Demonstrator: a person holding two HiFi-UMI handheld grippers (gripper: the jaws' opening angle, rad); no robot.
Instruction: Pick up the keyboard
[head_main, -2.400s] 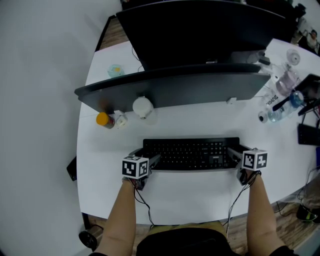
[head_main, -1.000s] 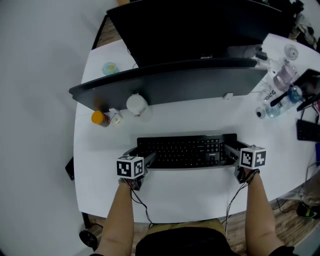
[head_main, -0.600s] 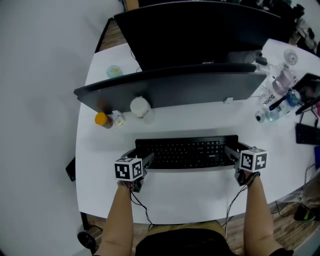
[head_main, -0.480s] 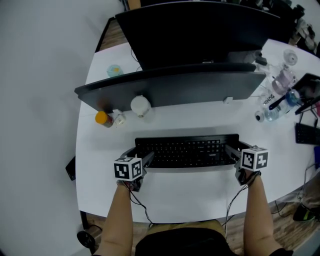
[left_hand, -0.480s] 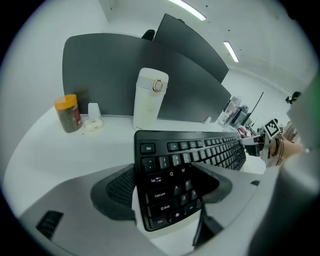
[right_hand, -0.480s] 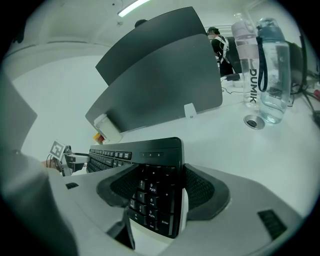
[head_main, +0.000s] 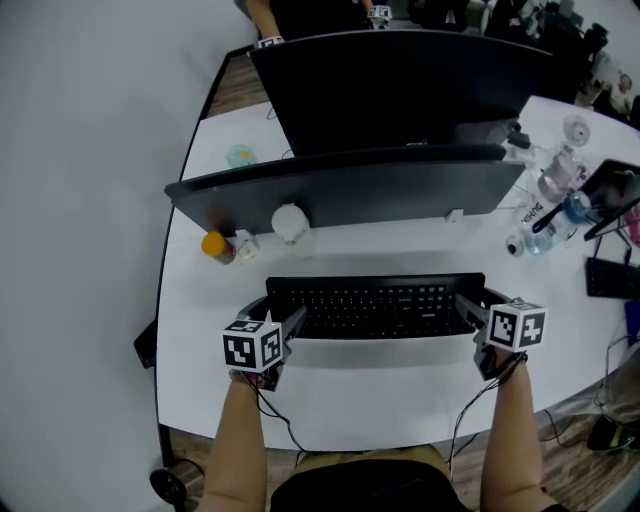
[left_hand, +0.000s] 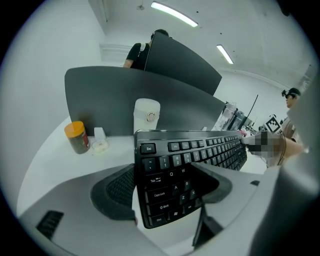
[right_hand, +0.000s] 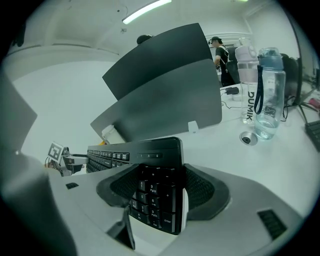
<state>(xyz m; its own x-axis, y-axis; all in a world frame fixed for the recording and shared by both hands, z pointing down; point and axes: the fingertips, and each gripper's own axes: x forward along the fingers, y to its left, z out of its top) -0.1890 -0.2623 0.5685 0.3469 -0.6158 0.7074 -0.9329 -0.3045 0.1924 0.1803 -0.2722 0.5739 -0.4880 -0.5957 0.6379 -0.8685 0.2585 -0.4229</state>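
The black keyboard (head_main: 375, 305) hangs level a little above the white table (head_main: 400, 400) and casts a shadow on it. My left gripper (head_main: 275, 313) is shut on its left end; in the left gripper view the Esc-side keys (left_hand: 165, 175) sit between the dark pads (left_hand: 114, 192). My right gripper (head_main: 483, 306) is shut on the right end, with the number pad (right_hand: 152, 197) clamped between its pads (right_hand: 202, 192). The marker cubes (head_main: 248, 346) hide the wrists in the head view.
A long grey curved panel (head_main: 350, 190) stands just behind the keyboard, with a dark monitor (head_main: 400, 80) beyond it. An orange-lidded jar (head_main: 215, 245) and a white round object (head_main: 289, 222) sit at the panel's foot on the left. Water bottles (right_hand: 265, 95) stand at the right.
Both grippers have risen together with the keyboard held between them, and its shadow on the table has widened. The grip on each end looks the same.
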